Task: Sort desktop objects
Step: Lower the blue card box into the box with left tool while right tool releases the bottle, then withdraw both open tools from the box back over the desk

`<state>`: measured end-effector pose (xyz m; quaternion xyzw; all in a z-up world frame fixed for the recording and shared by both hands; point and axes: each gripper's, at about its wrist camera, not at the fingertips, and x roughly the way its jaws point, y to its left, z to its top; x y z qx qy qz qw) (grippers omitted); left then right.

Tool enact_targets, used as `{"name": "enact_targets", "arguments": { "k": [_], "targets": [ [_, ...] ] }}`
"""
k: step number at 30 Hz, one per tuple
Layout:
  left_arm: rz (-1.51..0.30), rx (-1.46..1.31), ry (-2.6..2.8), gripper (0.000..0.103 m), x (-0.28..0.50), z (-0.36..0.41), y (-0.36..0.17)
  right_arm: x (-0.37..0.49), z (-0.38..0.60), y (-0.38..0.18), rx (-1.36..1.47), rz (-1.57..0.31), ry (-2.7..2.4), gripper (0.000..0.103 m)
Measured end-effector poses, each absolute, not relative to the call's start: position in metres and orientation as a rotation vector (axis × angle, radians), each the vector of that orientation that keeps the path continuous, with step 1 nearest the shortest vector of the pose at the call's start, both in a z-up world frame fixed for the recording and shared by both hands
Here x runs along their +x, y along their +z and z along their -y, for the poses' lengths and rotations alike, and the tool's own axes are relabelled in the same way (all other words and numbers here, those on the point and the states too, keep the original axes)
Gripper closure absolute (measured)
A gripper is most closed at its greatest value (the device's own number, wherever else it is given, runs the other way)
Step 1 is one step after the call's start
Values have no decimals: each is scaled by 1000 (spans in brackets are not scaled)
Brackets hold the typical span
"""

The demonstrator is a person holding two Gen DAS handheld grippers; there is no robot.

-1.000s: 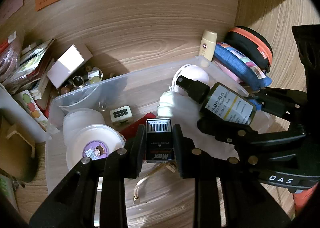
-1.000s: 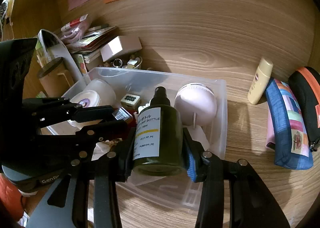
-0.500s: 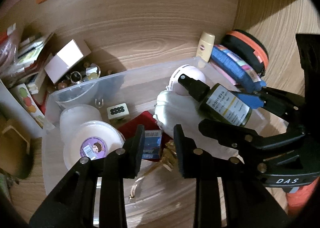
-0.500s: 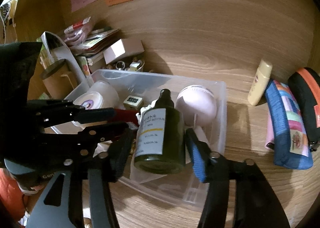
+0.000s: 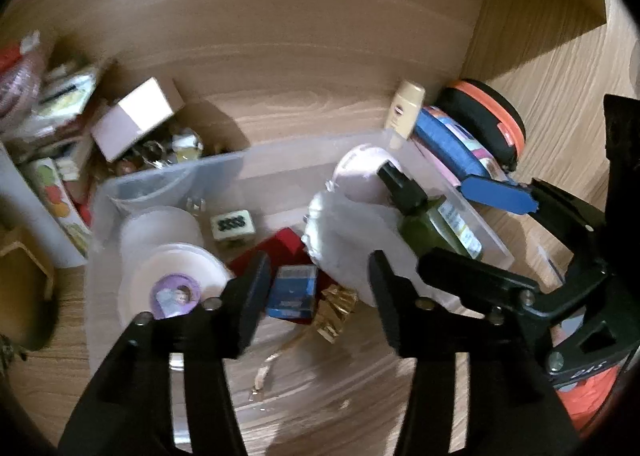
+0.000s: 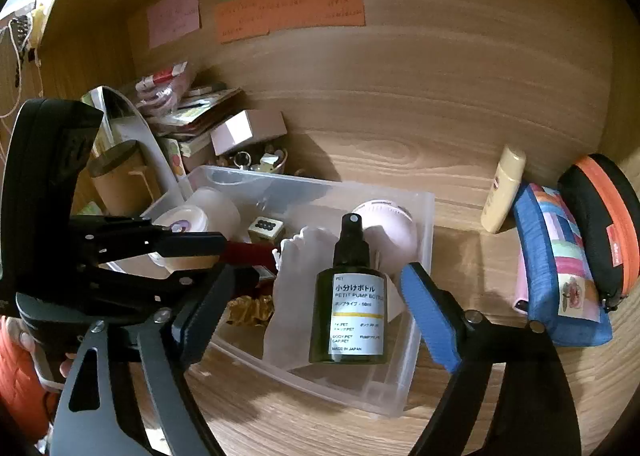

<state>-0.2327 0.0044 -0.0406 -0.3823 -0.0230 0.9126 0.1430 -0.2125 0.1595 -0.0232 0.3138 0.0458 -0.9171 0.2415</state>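
Note:
A clear plastic bin [image 5: 172, 176] [image 6: 312, 184] sits on the wooden desk. In the left wrist view my left gripper [image 5: 316, 296] hangs over the bin's near side with its jaws opening. A small blue staples box [image 5: 292, 292] lies on the bin floor between the fingers, and neither pad touches it. In the right wrist view my right gripper [image 6: 320, 312] is also opening. A dark green pump bottle [image 6: 352, 312] [image 5: 428, 224] with a white label rests on a white bag [image 6: 304, 276] in the bin, free of the blue pad [image 6: 428, 316].
The bin also holds a white jar [image 5: 176, 288], a tile [image 5: 234, 224], a pink round item [image 6: 392, 228] and a gold scrap [image 5: 336, 308]. Right of the bin are a cream tube [image 6: 504, 188], a blue pouch [image 6: 556, 264] and a black-orange case [image 6: 600, 216]. A white box [image 6: 244, 130] and clutter stand at back left.
Both grippers have opened. The staples box left the left jaws and now lies in the bin. The bottle came free of the right jaws and rests in the bin.

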Motion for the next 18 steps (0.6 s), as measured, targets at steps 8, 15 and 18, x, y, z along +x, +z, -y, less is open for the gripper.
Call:
{"name": "enact_targets", "arguments": {
  "k": [8, 15, 18],
  "targets": [
    [160, -1014, 2691, 29, -227, 18, -18, -207, -157, -18, 821, -141, -2507, 17],
    [198, -985, 2727, 17, -213, 28, -3, -192, -156, -1, 766, -184, -2529, 10],
    [177, -972, 2763, 12, -202, 30, 2, -184, -157, 5, 759, -189, -2552, 8]
  ]
}}
